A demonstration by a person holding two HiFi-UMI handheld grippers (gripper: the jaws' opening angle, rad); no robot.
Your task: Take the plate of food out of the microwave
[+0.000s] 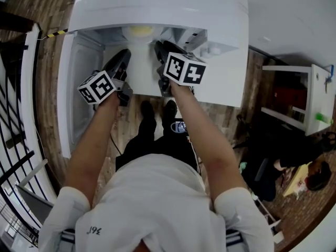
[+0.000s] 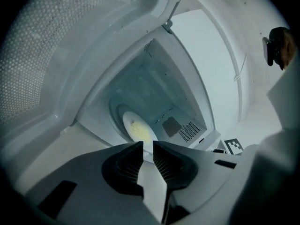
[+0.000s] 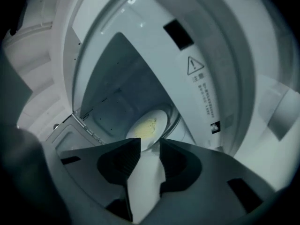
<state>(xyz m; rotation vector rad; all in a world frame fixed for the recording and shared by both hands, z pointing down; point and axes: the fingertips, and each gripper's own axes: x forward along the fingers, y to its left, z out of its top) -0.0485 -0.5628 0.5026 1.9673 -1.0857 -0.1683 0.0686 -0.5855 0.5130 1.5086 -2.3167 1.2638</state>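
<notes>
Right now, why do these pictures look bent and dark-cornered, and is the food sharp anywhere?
Head view: a wide lens bows the microwave, its white top nearly washed out. Left gripper view: black corners, dim bluish cavity, plate of food soft. Right gripper view: same dark ring, plate slightly clearer, warning label sharpest.

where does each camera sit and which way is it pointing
Head view: on the person's head, facing steeply down at the open microwave; shows forearms, torso, shoes, left gripper and right gripper.
Left gripper view: on that gripper, facing along its parted fingers into the cavity.
Right gripper view: likewise, along its own parted fingers into the cavity.
Shared: both gripper views show the plate of food inside.
</notes>
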